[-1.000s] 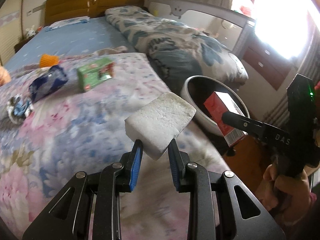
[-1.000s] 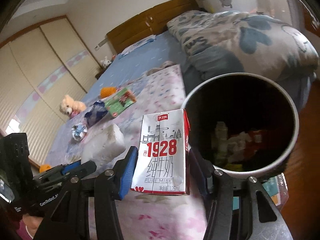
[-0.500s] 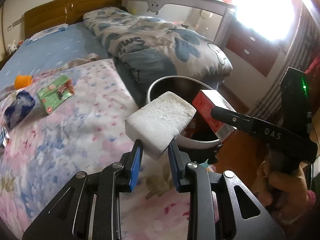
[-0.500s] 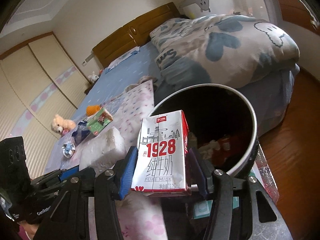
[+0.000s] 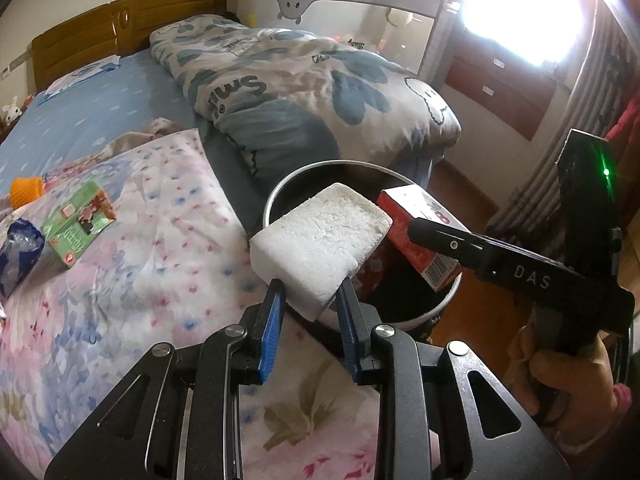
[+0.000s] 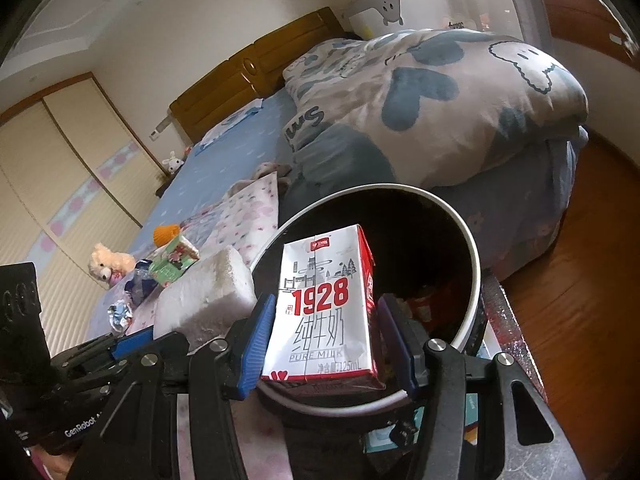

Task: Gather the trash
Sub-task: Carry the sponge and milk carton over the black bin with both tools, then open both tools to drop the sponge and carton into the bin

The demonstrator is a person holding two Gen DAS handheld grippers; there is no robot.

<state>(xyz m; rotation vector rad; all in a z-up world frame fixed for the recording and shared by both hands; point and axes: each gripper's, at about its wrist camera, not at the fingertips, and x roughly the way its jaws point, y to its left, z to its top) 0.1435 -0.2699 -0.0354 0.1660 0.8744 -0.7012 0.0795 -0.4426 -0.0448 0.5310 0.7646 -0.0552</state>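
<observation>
Currently: left gripper jaws clamping white foam block, right gripper jaws clamping red-and-white milk carton, both hovering frame-centre over round white-rimmed bin for dropping.

Wooden headboard, bright window, wood floor

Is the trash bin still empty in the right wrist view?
No. Inside the trash bin, behind the milk carton that the right gripper holds, red and pale scraps already lie at the bottom.
</observation>
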